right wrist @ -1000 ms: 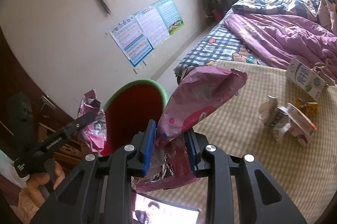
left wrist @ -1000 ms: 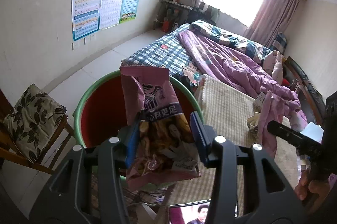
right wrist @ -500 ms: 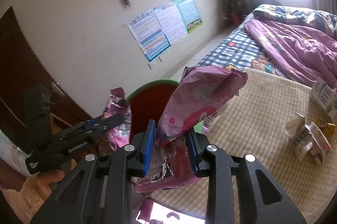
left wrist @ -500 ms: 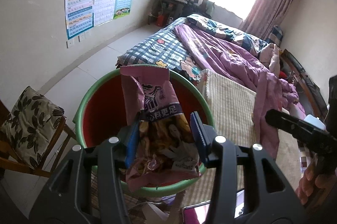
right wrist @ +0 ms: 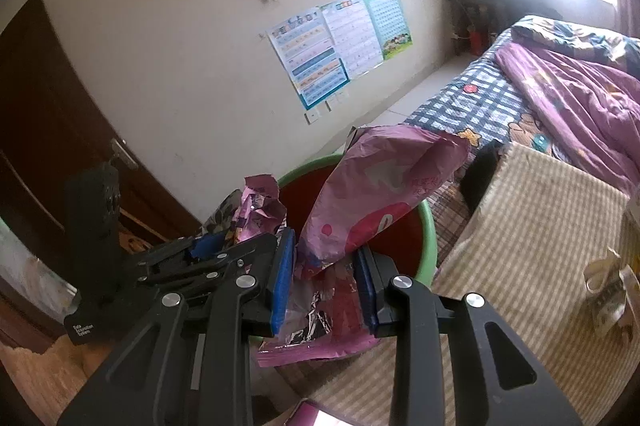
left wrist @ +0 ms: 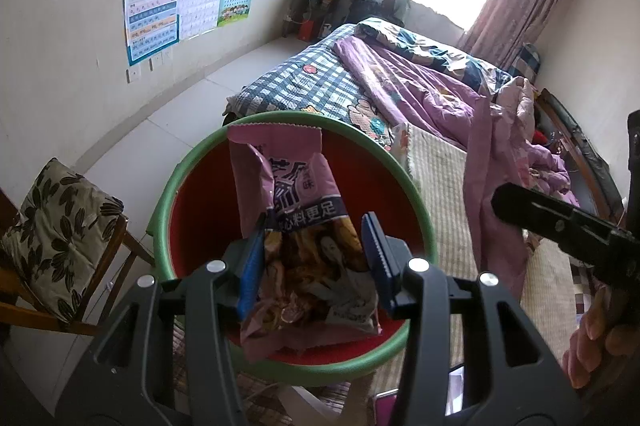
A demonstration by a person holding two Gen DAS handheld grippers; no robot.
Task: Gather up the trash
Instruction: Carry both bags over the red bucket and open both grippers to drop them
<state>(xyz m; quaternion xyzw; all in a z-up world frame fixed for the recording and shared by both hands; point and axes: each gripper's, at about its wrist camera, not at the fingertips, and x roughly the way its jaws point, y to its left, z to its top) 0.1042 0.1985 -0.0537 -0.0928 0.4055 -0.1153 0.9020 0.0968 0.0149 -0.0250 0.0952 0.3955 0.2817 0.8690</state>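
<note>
My left gripper [left wrist: 314,266] is shut on a pink snack wrapper [left wrist: 298,209] and holds it right above the red bin with a green rim [left wrist: 192,201]. My right gripper [right wrist: 326,280] is shut on a second pink wrapper [right wrist: 376,193] and holds it over the bin's near edge [right wrist: 428,226]. The left gripper with its wrapper [right wrist: 260,205] shows just left of it in the right wrist view. The right gripper's finger [left wrist: 560,226] shows at the right in the left wrist view.
A striped cloth-covered table [right wrist: 540,226] stands right of the bin, with crumpled cartons [right wrist: 612,282] at its far right. A cushioned wooden chair [left wrist: 52,238] is left of the bin. A bed with purple quilt [left wrist: 420,85] lies behind. A dark door [right wrist: 48,129] is left.
Both grippers have swung left toward the bin with their wrappers. The left one now hangs over its opening and the right one has closed in beside it.
</note>
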